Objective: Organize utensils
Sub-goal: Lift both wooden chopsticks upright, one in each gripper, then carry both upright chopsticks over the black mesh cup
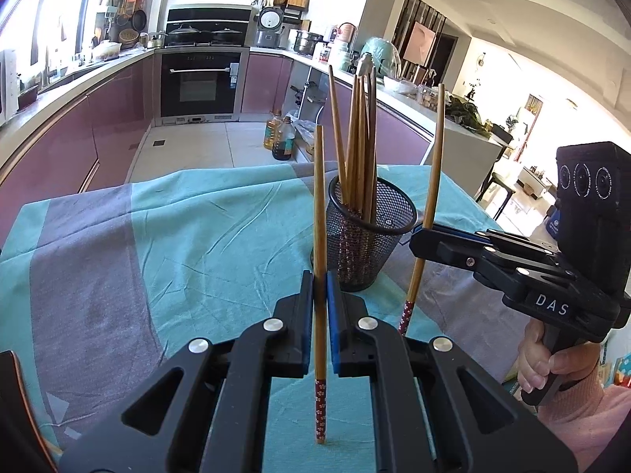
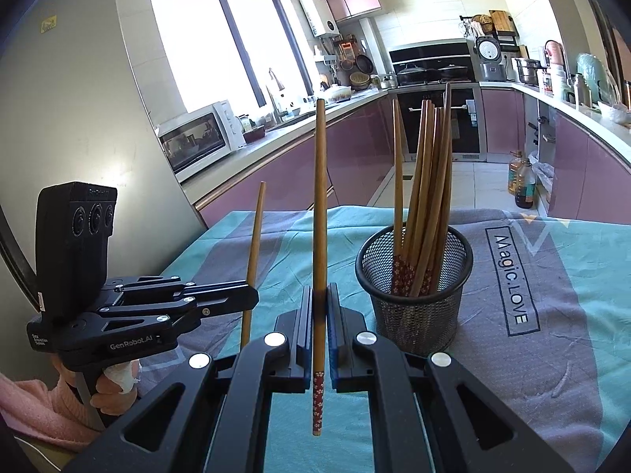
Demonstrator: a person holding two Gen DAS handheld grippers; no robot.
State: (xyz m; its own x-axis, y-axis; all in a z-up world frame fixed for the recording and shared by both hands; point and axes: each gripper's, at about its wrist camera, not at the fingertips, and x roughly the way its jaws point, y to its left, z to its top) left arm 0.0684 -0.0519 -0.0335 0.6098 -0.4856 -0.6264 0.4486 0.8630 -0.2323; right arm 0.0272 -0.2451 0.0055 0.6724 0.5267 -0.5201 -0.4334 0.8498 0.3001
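the mesh cup stands upright on the table's teal and grey cloth, holding a bundle of chopsticks with narrow ends up. left gripper: jaws clamped on one upright chopstick, just in front of the cup. right gripper: jaws clamped on a second upright chopstick, just beside the cup. both patterned ends point down, above the cloth.

This is a home kitchen: mauve cabinets run under a long worktop carrying a microwave. A built-in oven, a rice cooker and hanging pans line the far wall.
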